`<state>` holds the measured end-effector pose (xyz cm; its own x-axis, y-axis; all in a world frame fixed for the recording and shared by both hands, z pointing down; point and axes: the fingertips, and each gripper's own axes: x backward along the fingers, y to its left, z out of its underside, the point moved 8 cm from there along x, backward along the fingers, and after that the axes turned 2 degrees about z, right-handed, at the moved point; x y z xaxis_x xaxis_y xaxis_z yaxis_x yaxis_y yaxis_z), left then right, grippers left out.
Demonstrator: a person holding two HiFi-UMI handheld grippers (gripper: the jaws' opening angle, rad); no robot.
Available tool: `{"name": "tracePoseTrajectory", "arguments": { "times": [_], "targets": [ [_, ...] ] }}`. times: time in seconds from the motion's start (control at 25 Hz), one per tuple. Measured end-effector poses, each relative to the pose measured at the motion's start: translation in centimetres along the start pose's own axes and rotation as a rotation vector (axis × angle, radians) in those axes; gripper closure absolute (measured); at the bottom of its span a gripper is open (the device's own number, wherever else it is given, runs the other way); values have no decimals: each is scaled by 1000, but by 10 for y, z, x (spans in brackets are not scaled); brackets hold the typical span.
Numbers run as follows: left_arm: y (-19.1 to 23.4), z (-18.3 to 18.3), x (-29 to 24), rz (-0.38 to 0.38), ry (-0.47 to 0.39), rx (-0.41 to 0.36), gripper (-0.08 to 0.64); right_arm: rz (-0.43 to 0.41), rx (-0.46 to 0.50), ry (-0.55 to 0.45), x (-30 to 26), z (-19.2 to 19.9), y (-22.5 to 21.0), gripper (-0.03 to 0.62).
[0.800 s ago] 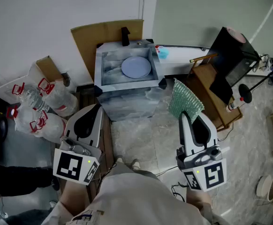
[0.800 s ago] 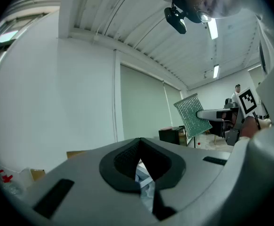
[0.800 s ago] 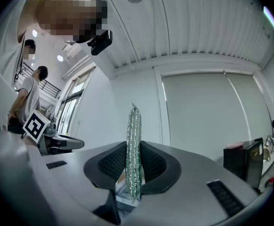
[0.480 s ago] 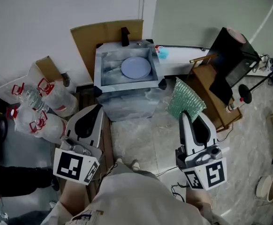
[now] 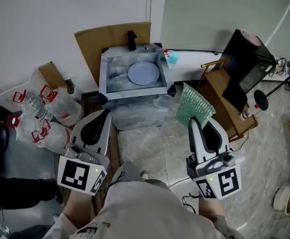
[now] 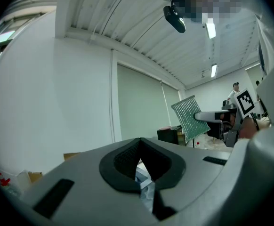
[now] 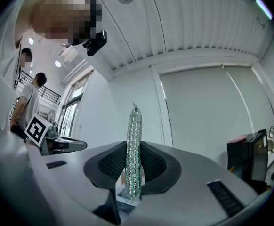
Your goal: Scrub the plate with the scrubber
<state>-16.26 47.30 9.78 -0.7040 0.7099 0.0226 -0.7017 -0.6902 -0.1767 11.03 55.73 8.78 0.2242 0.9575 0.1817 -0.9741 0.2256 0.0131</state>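
Sink (image 5: 104, 68) holds plate (image 5: 143, 73); right gripper (image 5: 192, 122) fingers clamp scrubber (image 5: 194, 106) (left gripper (image 5: 104, 114) closed, empty).

One plate (image 5: 144, 74). One scrubber (image 5: 195, 106). One sink (image 5: 105, 71). Two grippers: left gripper (image 5: 104, 114), right gripper (image 5: 193, 124). Two cardboard pieces: sheet (image 5: 100, 39), box (image 5: 52, 73). Red-handled jugs (image 5: 50, 108): several, exact count unclear. One black case (image 5: 244, 59). One wooden stand (image 5: 224, 91).
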Motion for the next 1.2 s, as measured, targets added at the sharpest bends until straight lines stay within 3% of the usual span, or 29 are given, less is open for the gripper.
{"name": "tracePoseTrajectory", "arguments": {
  "times": [0.44,0.8,1.2],
  "targets": [
    [10,17,-25,15,-17,27,545,-27,23,24,-25,20,-6,491],
    [49,36,-67,8,-13,29,545,-31,36,58,-88,44,-22,491],
    [118,82,-159,86,91,65,545,-25,-91,180,-197,92,-55,491]
  ]
}}
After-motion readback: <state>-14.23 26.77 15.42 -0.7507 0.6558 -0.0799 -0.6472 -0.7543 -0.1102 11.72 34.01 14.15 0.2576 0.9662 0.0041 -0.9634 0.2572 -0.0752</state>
